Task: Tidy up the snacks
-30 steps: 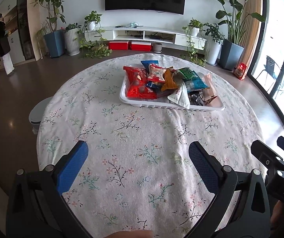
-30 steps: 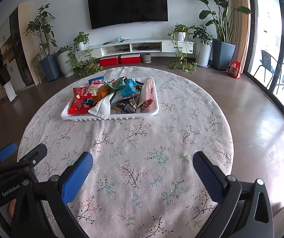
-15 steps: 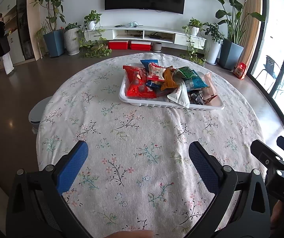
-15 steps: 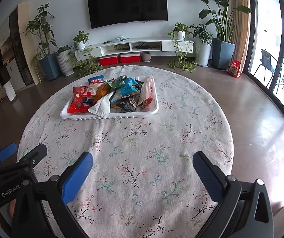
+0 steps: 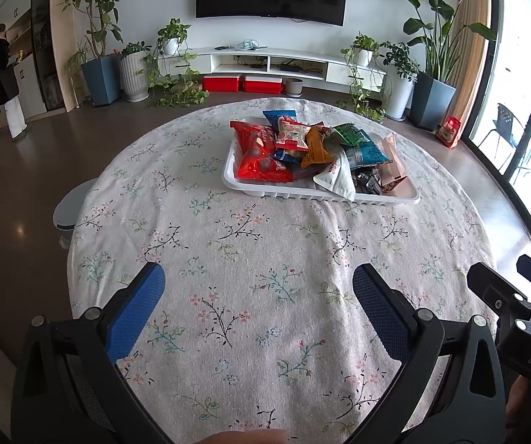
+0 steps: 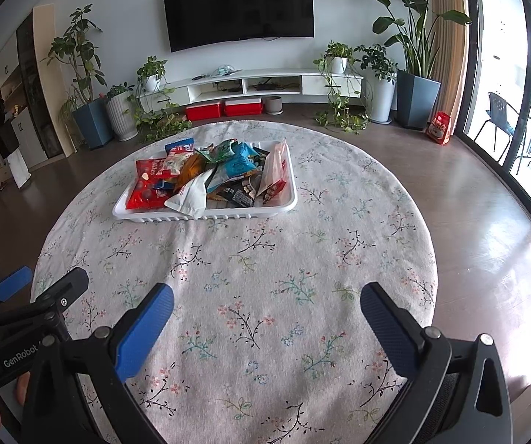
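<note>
A white tray [image 5: 265,189] sits on the far half of a round table with a floral cloth [image 5: 250,259]. It is piled with snack packets: a red bag [image 5: 256,151] at the left, an orange one [image 5: 313,144], blue-green ones [image 5: 361,144], a white one [image 5: 336,177] and a pink one [image 5: 391,155] at the right. The tray [image 6: 191,215] and red bag [image 6: 147,188] also show in the right wrist view. My left gripper [image 5: 258,296] is open and empty over the near cloth. My right gripper [image 6: 265,307] is open and empty beside it.
The right gripper's body [image 5: 517,307] shows at the left view's right edge, the left gripper's body [image 6: 24,307] at the right view's left edge. A small grey bin [image 5: 69,211] stands by the table's left side. Plants, a TV shelf and a person [image 5: 4,77] are far back.
Both views have shifted slightly, and the tray sits a little lower in the frames. Both grippers stay open and empty.
</note>
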Tool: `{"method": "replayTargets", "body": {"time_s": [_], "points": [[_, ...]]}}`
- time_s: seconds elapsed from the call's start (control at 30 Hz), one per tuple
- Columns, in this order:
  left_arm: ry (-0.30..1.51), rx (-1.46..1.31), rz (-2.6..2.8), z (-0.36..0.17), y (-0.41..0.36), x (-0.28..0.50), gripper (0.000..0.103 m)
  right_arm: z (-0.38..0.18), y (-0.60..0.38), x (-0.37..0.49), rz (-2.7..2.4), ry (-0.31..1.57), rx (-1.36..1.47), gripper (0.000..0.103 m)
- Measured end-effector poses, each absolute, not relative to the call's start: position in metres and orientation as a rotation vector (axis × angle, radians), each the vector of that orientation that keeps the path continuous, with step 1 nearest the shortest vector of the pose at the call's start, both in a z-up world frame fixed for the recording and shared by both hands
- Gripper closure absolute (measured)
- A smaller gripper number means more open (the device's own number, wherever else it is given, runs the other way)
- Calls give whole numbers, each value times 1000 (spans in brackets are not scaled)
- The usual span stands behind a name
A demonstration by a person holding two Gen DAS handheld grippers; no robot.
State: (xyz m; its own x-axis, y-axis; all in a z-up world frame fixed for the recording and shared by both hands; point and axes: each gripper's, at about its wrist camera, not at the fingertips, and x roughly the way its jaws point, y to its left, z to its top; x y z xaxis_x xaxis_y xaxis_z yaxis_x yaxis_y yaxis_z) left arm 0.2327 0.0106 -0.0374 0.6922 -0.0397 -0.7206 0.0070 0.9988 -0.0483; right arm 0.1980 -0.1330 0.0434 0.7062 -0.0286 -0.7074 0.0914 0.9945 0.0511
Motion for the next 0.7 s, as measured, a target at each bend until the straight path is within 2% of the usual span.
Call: {"method": "replayTargets", "body": {"time_s": [0.7], "points": [[809, -43, -29, -42, 11, 231, 0, 45, -133, 198, -67, 785, 85, 0]]}}
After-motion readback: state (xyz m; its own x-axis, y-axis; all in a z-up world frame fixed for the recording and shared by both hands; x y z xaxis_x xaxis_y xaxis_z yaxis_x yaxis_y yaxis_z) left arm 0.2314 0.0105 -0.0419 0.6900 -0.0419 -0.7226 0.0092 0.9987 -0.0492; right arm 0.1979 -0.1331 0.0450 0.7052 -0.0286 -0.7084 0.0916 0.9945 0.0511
